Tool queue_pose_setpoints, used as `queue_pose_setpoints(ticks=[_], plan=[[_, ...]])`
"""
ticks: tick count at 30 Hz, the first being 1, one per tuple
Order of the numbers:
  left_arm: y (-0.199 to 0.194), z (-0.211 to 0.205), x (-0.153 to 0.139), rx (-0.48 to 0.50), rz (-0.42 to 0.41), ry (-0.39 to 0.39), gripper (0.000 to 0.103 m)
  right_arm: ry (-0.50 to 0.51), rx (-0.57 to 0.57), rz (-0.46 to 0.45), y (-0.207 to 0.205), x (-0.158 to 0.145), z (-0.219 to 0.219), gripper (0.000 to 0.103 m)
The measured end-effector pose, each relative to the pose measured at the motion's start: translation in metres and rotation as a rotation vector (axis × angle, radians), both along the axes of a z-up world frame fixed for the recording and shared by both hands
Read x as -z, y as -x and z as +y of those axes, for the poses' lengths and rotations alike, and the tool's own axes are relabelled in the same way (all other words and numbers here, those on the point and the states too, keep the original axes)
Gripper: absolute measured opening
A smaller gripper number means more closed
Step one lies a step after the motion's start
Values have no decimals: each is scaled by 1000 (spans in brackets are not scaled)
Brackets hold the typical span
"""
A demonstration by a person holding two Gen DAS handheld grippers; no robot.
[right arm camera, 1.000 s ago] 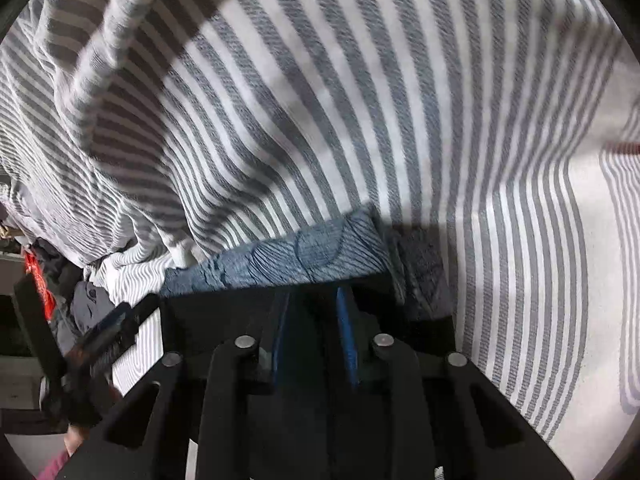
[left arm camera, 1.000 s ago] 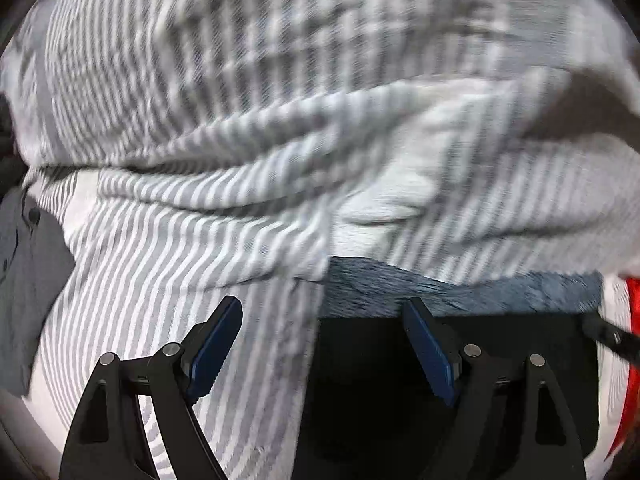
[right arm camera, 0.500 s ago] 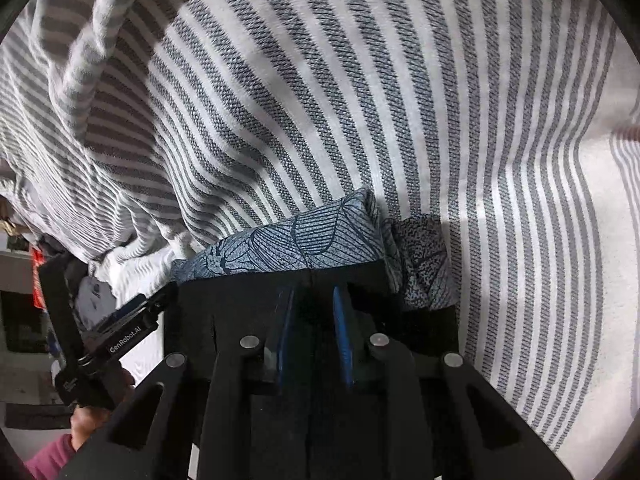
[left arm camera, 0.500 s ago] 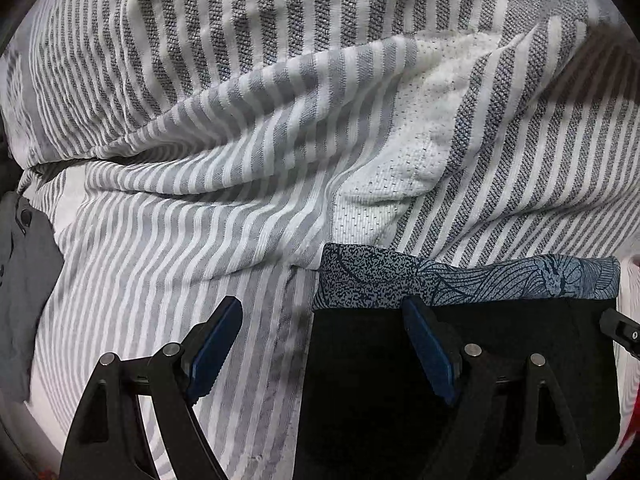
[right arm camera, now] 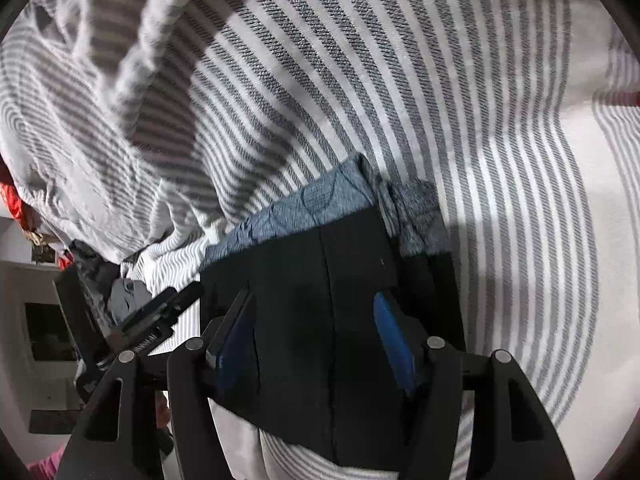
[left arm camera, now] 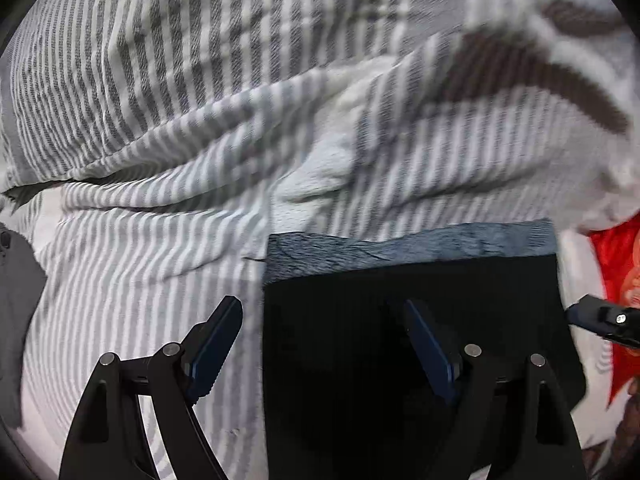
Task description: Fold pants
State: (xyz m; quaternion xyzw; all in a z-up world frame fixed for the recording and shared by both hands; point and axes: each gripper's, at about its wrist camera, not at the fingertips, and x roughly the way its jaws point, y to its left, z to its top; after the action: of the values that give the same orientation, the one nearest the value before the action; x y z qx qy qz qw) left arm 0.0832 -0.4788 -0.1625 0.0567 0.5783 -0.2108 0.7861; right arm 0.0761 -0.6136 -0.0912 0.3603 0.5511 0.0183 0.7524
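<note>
R tool (right arm camera: 314,344) now spread wide over pants (right arm camera: 320,280), released vs before.

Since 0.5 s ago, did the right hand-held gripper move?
Yes. The right hand-held gripper opened: its fingers now stand wide apart over the black pants, releasing them on the striped sheet.

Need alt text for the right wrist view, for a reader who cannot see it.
The right gripper hangs with open jaws over folded black pants with a blue patterned waistband, lying on a grey-and-white striped bedsheet. The left gripper shows at the pants' left edge.
</note>
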Motion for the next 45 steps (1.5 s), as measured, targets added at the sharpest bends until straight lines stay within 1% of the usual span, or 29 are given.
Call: queue_pose_setpoints(ticks=[2,4,7,13,15,17,19,21,25,32,33,35,39,41,42,43,44,45], plan=[[6,7,-4,15,11,34,83,-1,6,1,12,-4,-3,68],[13,15,-4,24,50,65,84,-9,15,10,24,-2,-7,72],[19,27,2,27,103,78,84,-14,29,25,37,1,-14,72],[24,50,14,-20,146,91,84,7,12,68,49,14,-18,74],[21,51,19,-16,175,92,84,18,7,75,48,19,-21,74],[19,49,26,3,195,75,84,23,4,79,45,22,-23,74],[18,43,33,44,211,56,84,21,1,82,41,27,-28,74],[19,42,38,82,230,55,84,3,-12,81,36,33,-33,74],[16,34,47,135,271,85,84,-63,-46,76,25,48,-34,74],[4,24,66,183,356,137,84,-157,-93,61,12,66,-44,75],[2,22,68,187,367,139,84,-169,-103,59,9,67,-44,76],[-3,21,73,185,386,131,94,-178,-126,62,3,70,-42,77],[-8,19,82,183,433,157,94,-169,-154,73,-7,72,-36,79],[-6,14,82,191,430,163,94,-155,-154,102,-11,75,-32,77],[-4,10,81,194,415,157,94,-150,-145,114,-12,75,-30,76],[-2,7,79,194,401,156,91,-147,-142,116,-12,74,-29,69],[0,3,76,194,387,161,85,-147,-141,113,-12,72,-28,65],[3,1,72,193,370,163,82,-147,-138,105,-12,69,-26,58]])
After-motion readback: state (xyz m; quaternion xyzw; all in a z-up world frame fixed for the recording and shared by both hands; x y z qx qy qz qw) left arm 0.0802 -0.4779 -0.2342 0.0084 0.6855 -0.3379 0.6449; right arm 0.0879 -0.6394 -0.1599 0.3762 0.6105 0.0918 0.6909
